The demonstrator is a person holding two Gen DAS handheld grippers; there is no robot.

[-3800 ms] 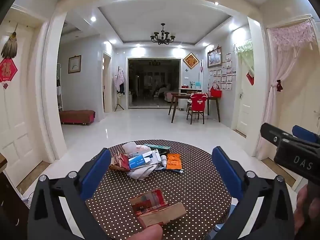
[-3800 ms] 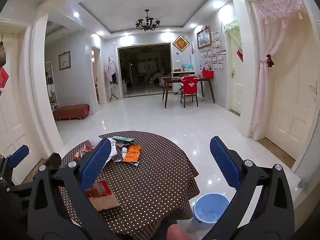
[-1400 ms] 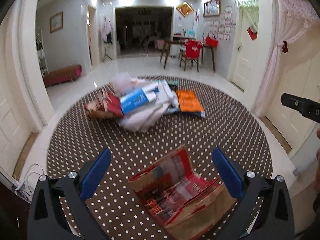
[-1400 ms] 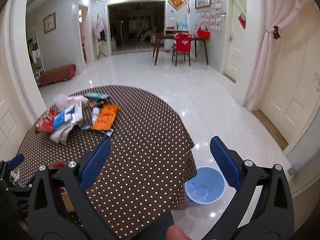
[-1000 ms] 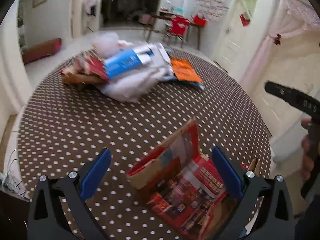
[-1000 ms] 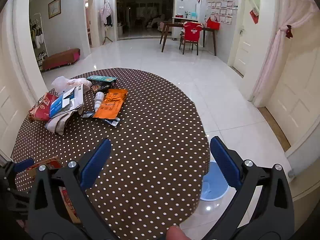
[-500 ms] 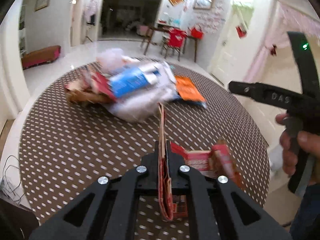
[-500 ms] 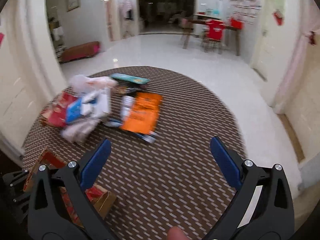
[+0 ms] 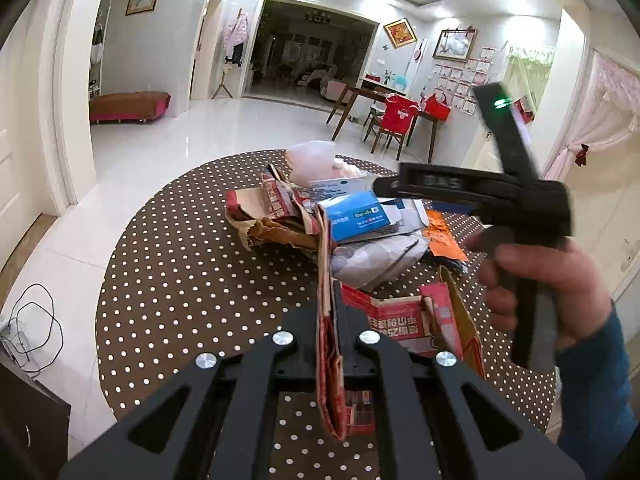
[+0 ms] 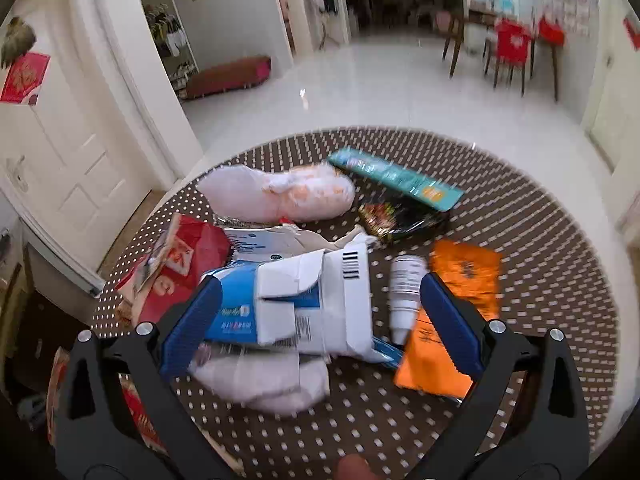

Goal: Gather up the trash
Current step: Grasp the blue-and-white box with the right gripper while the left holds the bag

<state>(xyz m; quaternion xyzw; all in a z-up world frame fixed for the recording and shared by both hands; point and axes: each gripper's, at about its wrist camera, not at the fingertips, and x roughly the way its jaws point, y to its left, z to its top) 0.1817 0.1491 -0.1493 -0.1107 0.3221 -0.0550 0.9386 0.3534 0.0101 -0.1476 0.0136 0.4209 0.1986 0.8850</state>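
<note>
My left gripper is shut on one upright flap of a torn red-and-brown carton, which stands on the brown polka-dot table. My right gripper hangs over the trash pile with its jaws wide and closing. A flattened blue-and-white box lies between its blue pads, and I see no pad pressing on it. Around that box lie a small white bottle, an orange packet, a red packet and a crumpled white bag.
At the far side of the pile are a pale plastic bag, a teal box and a dark wrapper. A hand in a blue sleeve holds the right gripper. Cables lie on the floor at the left.
The left gripper shut on the carton's flap and stood it up. The right gripper swung from the table's right edge by the blue bin to above the pile.
</note>
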